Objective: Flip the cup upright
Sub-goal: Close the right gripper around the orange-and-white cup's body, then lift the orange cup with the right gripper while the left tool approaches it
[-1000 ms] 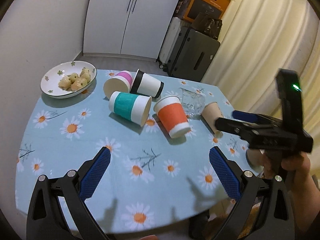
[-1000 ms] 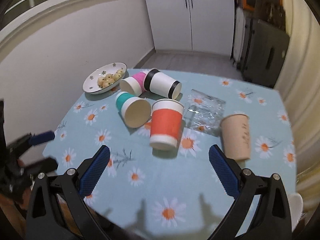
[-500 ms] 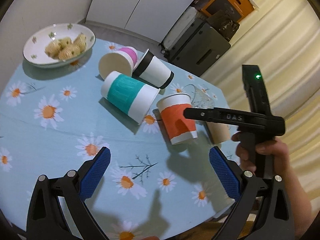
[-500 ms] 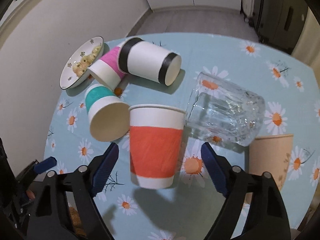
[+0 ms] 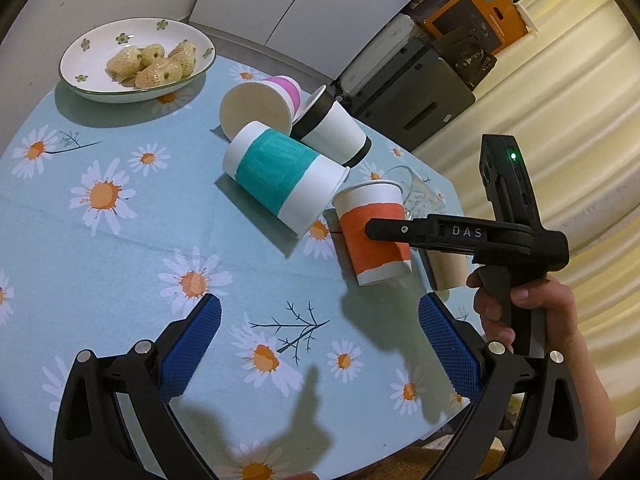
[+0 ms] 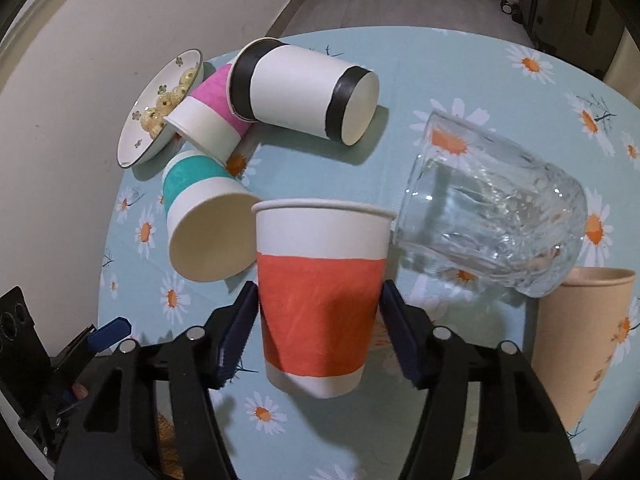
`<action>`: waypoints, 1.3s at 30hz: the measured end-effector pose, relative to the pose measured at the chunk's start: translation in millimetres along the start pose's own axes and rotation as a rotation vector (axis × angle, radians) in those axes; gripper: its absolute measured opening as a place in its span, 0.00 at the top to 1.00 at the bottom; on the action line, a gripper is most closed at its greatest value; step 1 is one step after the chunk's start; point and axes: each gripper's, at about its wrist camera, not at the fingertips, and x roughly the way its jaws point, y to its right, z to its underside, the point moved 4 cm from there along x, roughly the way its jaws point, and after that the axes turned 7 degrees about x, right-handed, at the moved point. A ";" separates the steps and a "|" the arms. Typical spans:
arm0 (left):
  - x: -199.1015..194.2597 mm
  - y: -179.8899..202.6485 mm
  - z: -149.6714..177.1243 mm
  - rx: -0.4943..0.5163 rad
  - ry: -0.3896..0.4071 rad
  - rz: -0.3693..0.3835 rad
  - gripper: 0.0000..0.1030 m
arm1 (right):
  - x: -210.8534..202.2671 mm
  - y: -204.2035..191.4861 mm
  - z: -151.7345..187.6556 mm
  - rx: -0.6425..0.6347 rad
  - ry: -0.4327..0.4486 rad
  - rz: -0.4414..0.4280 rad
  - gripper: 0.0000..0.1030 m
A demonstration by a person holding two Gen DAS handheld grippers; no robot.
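Observation:
An orange-banded paper cup (image 6: 320,300) (image 5: 374,232) is upright, rim up, its base slightly off the daisy tablecloth (image 5: 120,240). My right gripper (image 6: 318,320) is shut on its orange band, one blue pad on each side; in the left wrist view it (image 5: 384,230) reaches in from the right. My left gripper (image 5: 320,344) is open and empty over the near part of the table. A teal cup (image 5: 280,178) (image 6: 204,228), a pink cup (image 5: 260,104) (image 6: 208,116) and a black-banded cup (image 5: 332,132) (image 6: 304,92) lie on their sides.
A clear glass (image 6: 488,216) lies on its side right of the orange cup, touching its rim. A beige cup (image 6: 580,340) stands at the right. A bowl of pale fruit (image 5: 136,60) sits at the far left. Curtains, cabinets and boxes stand beyond the table.
My right gripper moved in and closed on the orange cup, which now sits slightly lifted. My left gripper moved closer over the table, still open.

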 end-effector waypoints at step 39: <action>-49.4 14.0 89.5 0.011 -0.060 -0.061 0.07 | -31.5 5.2 154.6 0.152 -0.007 -0.120 0.39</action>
